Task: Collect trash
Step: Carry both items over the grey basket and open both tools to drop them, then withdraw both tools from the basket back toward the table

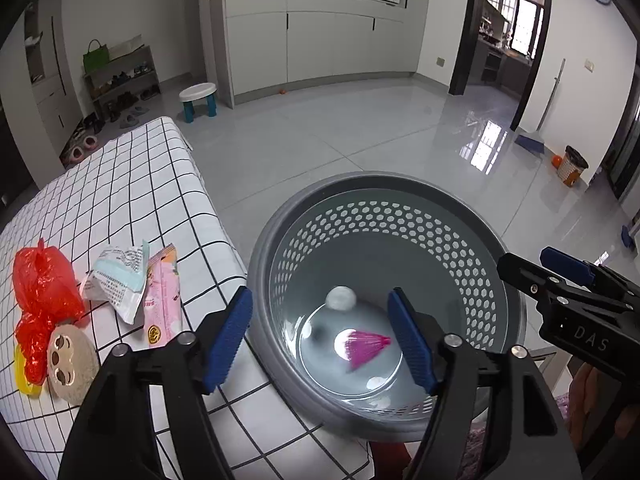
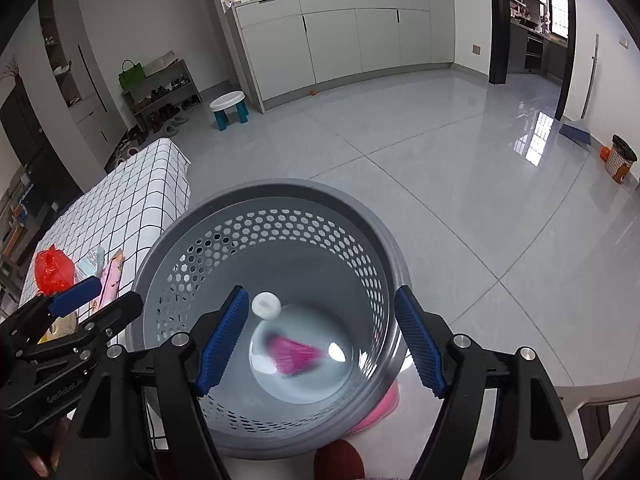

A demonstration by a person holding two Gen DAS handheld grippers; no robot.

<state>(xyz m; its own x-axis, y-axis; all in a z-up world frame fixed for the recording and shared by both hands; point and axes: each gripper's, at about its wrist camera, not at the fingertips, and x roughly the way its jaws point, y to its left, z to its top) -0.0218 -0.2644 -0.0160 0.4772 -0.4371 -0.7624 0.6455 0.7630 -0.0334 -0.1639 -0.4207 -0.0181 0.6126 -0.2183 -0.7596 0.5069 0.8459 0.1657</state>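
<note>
Pink crumpled wrapper [image 1: 366, 346] lies blurred inside the grey perforated bin [image 1: 400, 184].

Your left wrist camera looks steeply down along its fingers [image 1: 320, 340], close above the grey basket [image 1: 504, 240], whose bottom lies between them, with the checked counter [image 1: 132, 184] to their left. Your right wrist camera aims the same way, the basket [image 2: 168, 240] between and beyond its fingers [image 2: 320, 340]. Both views share the basket, the counter and the far cabinets [image 1: 320, 40].
</note>
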